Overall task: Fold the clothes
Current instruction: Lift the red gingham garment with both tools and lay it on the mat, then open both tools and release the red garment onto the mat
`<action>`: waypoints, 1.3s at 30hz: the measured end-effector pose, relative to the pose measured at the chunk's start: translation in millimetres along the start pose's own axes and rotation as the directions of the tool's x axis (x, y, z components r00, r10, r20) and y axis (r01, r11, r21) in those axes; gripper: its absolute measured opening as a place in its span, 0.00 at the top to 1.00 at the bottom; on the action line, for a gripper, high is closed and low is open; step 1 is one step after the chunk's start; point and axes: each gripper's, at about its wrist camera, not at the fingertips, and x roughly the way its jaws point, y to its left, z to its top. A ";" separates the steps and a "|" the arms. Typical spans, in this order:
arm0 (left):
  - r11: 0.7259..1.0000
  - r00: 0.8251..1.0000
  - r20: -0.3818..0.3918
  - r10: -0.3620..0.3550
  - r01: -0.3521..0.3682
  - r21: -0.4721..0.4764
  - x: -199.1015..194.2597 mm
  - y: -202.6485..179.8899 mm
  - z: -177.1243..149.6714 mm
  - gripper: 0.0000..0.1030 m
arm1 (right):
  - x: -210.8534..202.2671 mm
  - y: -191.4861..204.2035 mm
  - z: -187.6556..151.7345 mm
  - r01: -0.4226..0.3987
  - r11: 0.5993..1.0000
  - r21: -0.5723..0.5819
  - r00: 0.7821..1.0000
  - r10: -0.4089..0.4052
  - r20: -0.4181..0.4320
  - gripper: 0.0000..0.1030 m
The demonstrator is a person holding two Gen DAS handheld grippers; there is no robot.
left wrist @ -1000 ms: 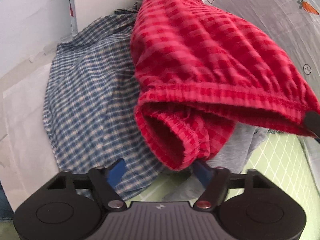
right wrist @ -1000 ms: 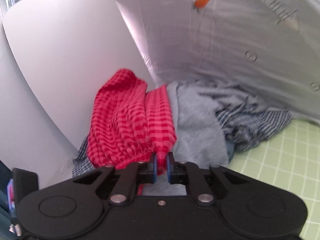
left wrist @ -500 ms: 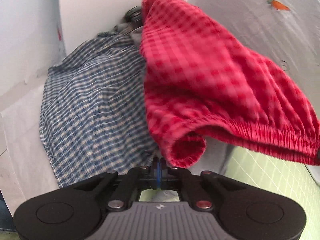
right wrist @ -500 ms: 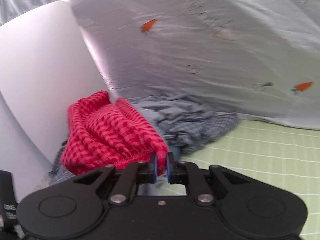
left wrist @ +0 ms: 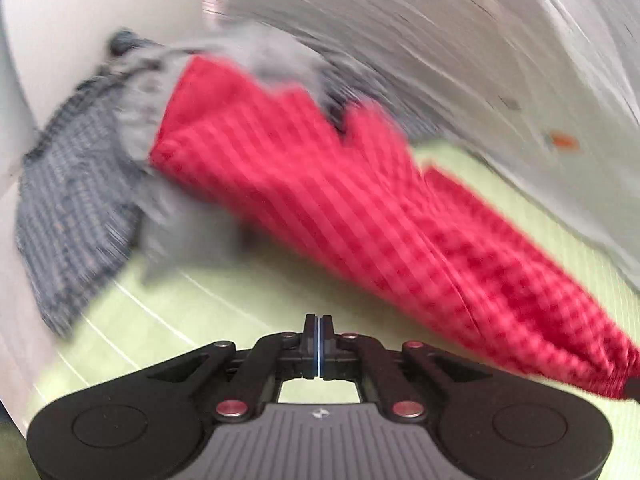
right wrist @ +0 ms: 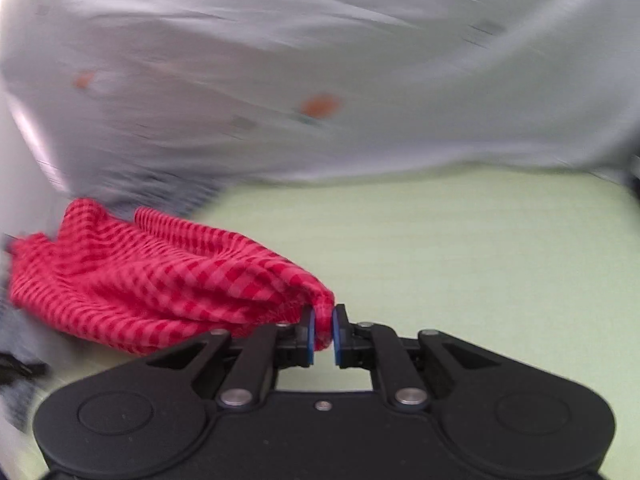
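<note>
Red checked shorts (right wrist: 160,276) hang from my right gripper (right wrist: 322,334), which is shut on their waistband above the green checked sheet (right wrist: 460,264). In the blurred left wrist view the shorts (left wrist: 340,208) stretch from the clothes pile down to the lower right, where the right gripper's tip shows at the frame edge. My left gripper (left wrist: 319,346) is shut with nothing between its fingers, and the shorts lie apart from it, to its right.
A pile of clothes lies at the left: a blue checked shirt (left wrist: 72,208) and grey garments (left wrist: 256,60). A pale grey quilt with small carrot prints (right wrist: 320,80) rises behind the sheet. A white wall (left wrist: 80,12) stands at the left.
My right gripper has pulled the red shorts off the pile and out over the green sheet. My left gripper closed empty and drew back from the shorts.
</note>
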 end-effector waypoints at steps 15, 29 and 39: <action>0.995 0.977 -0.211 -0.024 0.044 0.090 22.2 -153.3 -135.6 0.78 | -33.9 -195.6 -51.9 0.147 0.989 -0.029 0.979 -0.150 -0.139 0.43; 0.992 0.974 -0.204 0.097 -0.078 0.097 41.4 -166.3 -119.7 0.25 | 38.3 -167.8 -4.0 -0.059 0.986 -0.155 0.995 0.046 -0.086 0.00; 0.978 0.961 -0.226 0.157 -0.120 0.171 68.7 -170.7 -101.4 0.19 | 121.0 -99.0 33.2 -0.169 0.899 -0.404 0.981 0.115 -0.153 0.33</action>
